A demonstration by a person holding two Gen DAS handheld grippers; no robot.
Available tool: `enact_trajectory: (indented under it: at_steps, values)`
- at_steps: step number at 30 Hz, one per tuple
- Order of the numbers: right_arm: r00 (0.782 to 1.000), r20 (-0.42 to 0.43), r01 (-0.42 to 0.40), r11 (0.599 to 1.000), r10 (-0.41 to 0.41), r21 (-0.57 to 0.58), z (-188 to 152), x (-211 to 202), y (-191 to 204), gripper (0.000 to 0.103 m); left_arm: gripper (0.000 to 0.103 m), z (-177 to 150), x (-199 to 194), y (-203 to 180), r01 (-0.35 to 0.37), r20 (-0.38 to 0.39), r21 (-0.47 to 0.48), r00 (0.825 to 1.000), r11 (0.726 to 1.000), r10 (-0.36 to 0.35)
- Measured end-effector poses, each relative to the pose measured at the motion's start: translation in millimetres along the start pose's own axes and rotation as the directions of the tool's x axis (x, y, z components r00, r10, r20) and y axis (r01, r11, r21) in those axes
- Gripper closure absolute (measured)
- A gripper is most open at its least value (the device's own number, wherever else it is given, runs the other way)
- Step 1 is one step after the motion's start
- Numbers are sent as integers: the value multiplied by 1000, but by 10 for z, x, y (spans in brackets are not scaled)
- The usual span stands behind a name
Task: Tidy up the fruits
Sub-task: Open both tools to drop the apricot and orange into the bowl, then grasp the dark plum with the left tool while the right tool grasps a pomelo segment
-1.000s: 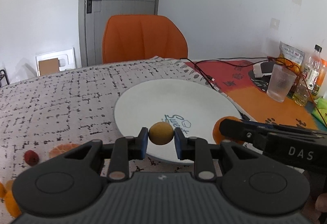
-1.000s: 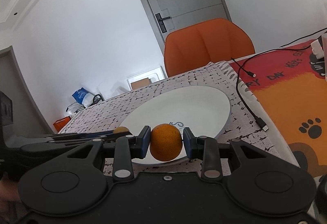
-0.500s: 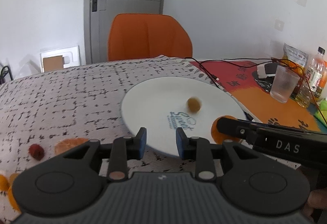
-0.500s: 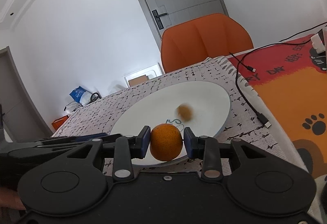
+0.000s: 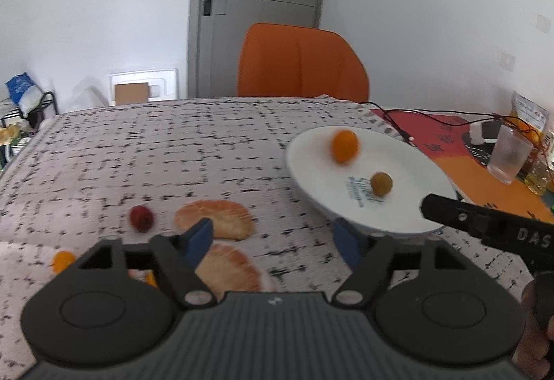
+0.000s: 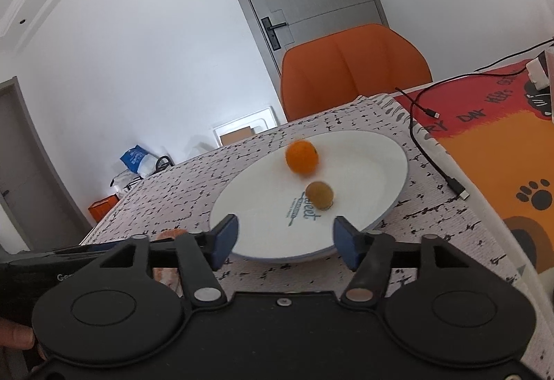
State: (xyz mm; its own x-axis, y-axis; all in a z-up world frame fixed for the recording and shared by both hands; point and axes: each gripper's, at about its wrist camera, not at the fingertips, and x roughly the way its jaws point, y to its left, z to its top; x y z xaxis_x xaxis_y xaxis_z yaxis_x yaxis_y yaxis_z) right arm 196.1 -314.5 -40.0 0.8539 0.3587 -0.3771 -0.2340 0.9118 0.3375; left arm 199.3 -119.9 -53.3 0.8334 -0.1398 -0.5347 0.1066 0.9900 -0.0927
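A white plate [image 5: 408, 206] [image 6: 381, 158] holds a blurred orange [image 5: 344, 146] [image 6: 302, 156] at its far side and a small brown fruit [image 5: 381, 183] [image 6: 319, 195] near its middle. My left gripper [image 5: 273, 239] is open and empty, left of the plate, above two peeled citrus pieces [image 5: 214, 219]. A red fruit [image 5: 141, 218] and a small orange fruit [image 5: 63, 260] lie further left. My right gripper [image 6: 284, 239] is open and empty at the plate's near rim.
An orange chair [image 5: 301, 63] stands behind the table. A black cable [image 6: 424, 141] runs right of the plate over a red and orange mat [image 6: 495, 144]. A clear cup [image 5: 508, 155] and bottles stand at the far right.
My right gripper opened and let the orange go; it now rolls on the plate. My left gripper opened wider and swung left over the citrus pieces. The brown fruit has settled.
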Motion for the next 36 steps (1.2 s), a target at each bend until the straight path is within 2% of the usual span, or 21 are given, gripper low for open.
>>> enact_trajectory:
  at_steps: [8,10,12,20,36]
  values:
    - [1000,-17,1,1000,-2,-10,-56,-53,137,31,16,-56,-270,251,-41,43,-42,998,998,43]
    - [1000,-17,6,1000,-6,-12,-73,-66,174,24,14,-72,-342,308,-49,55,-50,997,998,52]
    - [1000,-15,7,1000,-7,-14,-90,-84,213,22,11,-75,-398,356,-64,65,-56,996,996,67]
    - [1000,-15,11,999,-11,-37,-133,-116,398,1,9,-165,-608,599,-113,82,-95,989,989,121]
    - [999,-45,-19,995,15,-95,-211,-123,748,0,8,-322,-911,925,-161,101,-138,979,977,176]
